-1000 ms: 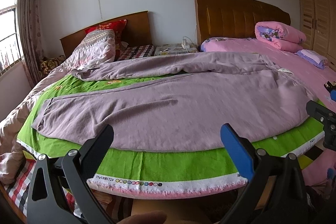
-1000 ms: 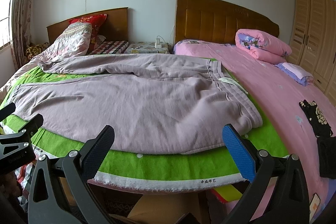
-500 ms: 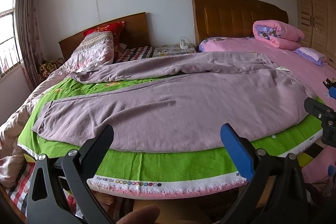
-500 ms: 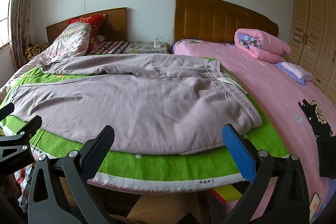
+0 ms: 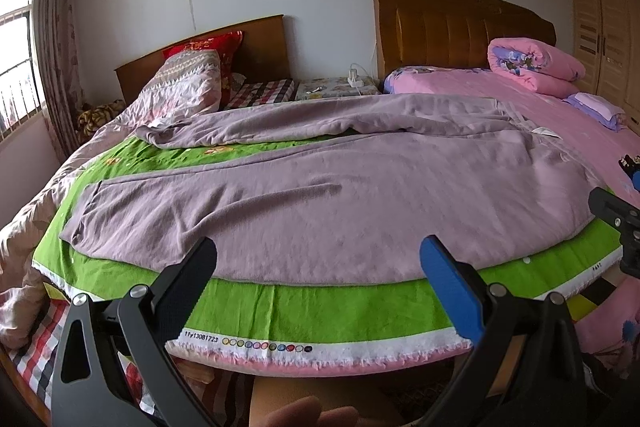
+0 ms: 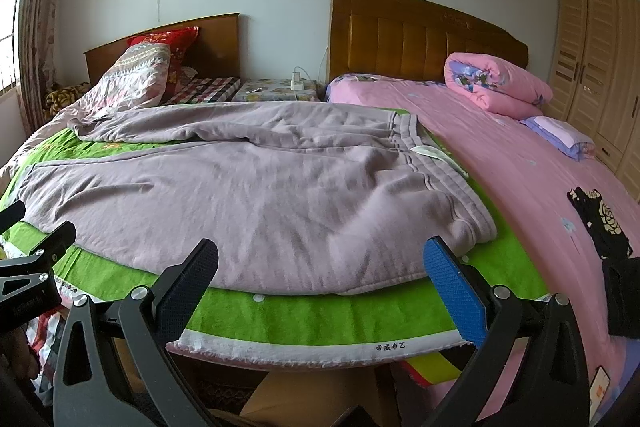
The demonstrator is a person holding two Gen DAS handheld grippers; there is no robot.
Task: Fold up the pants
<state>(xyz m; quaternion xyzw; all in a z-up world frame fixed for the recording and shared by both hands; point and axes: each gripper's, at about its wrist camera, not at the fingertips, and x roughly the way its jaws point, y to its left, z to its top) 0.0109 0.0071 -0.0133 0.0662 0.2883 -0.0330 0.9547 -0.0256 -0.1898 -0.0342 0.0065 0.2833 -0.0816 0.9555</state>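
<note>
Mauve pants (image 5: 320, 195) (image 6: 256, 195) lie spread across a green cloth (image 5: 320, 311) (image 6: 320, 319) on the bed, legs pointing left, waistband (image 6: 424, 163) at the right. The far leg is rumpled and angles toward the back left. My left gripper (image 5: 318, 275) hovers open near the cloth's front edge, below the near leg. My right gripper (image 6: 320, 275) is open too, in front of the seat of the pants, near the waistband corner. Neither one touches the fabric. The right gripper's tip shows at the right edge of the left wrist view (image 5: 616, 223).
A folded pink quilt (image 6: 496, 87) and a small pillow (image 6: 560, 135) lie on the pink bed at right, with a black floral garment (image 6: 600, 219) nearer. A patterned pillow (image 5: 188, 83) sits back left. Wardrobe (image 6: 600, 67) at far right. A finger (image 5: 312, 415) shows at the bottom.
Both views have shifted slightly, with the bed appearing a little lower and nearer. The pants have not moved and both grippers stay open.
</note>
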